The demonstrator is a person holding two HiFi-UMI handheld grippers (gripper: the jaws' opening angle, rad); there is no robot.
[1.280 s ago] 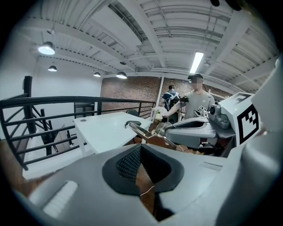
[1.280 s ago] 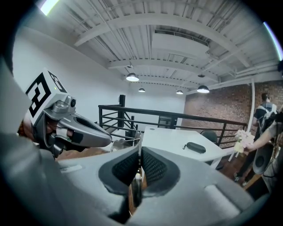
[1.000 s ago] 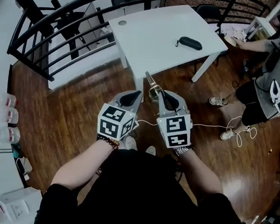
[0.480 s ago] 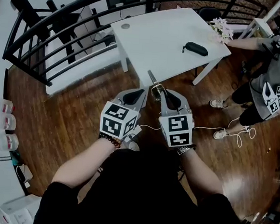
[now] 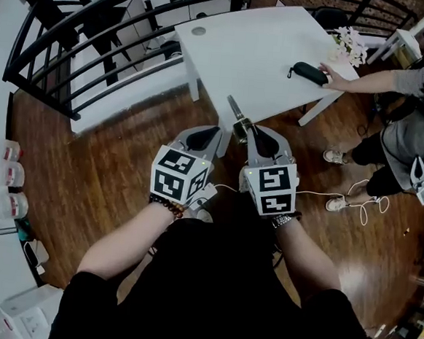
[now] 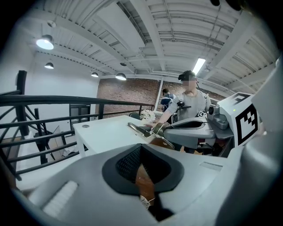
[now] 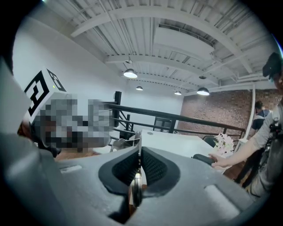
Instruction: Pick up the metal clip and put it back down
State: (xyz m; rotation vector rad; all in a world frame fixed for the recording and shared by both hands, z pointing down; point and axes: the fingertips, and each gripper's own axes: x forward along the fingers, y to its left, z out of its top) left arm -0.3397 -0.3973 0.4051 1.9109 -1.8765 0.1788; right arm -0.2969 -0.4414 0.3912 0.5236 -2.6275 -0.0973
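Head view: your right claw point(image 5: 250, 130) pinches the metal clip point(image 5: 237, 116), airborne, just short of the desk point(image 5: 243, 50).
Left claw point(image 5: 215, 132): closed, empty.
Handling: likely stiff, light, slippery; grip its handle end.

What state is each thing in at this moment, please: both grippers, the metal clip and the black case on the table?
left gripper, shut, nothing between its jaws.
right gripper, shut on the metal clip.
metal clip, held off the floor, sticking out ahead of the jaws.
black case, closed, lying on the white table, another person's hand at its end.
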